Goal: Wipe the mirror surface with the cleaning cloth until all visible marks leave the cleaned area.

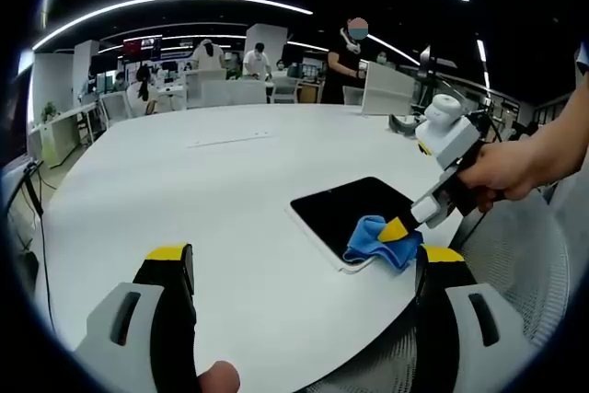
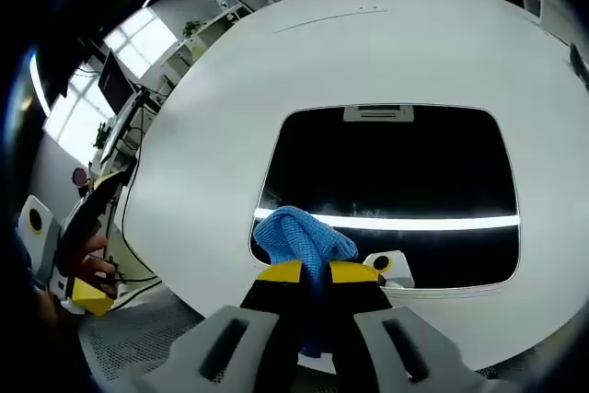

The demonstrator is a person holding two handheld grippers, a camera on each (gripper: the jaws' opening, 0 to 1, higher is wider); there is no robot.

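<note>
A blue cleaning cloth [image 2: 304,238] is gripped between the clenched jaws of the right gripper [image 2: 316,272] and pressed onto the near edge of the dark mirror [image 2: 396,172], which lies flat on the white desk [image 2: 212,135]. The left gripper [image 1: 299,269] is held above the desk beside the mirror, its jaws spread wide with nothing between them.

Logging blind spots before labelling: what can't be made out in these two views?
- Mirror under the cloth, right gripper view: hidden by the cloth and the right hand-held gripper.
- Marks on the mirror, left gripper view: too small, glass reads black.
- Left hand-held gripper lower body: cut off by the bottom edge.
</note>
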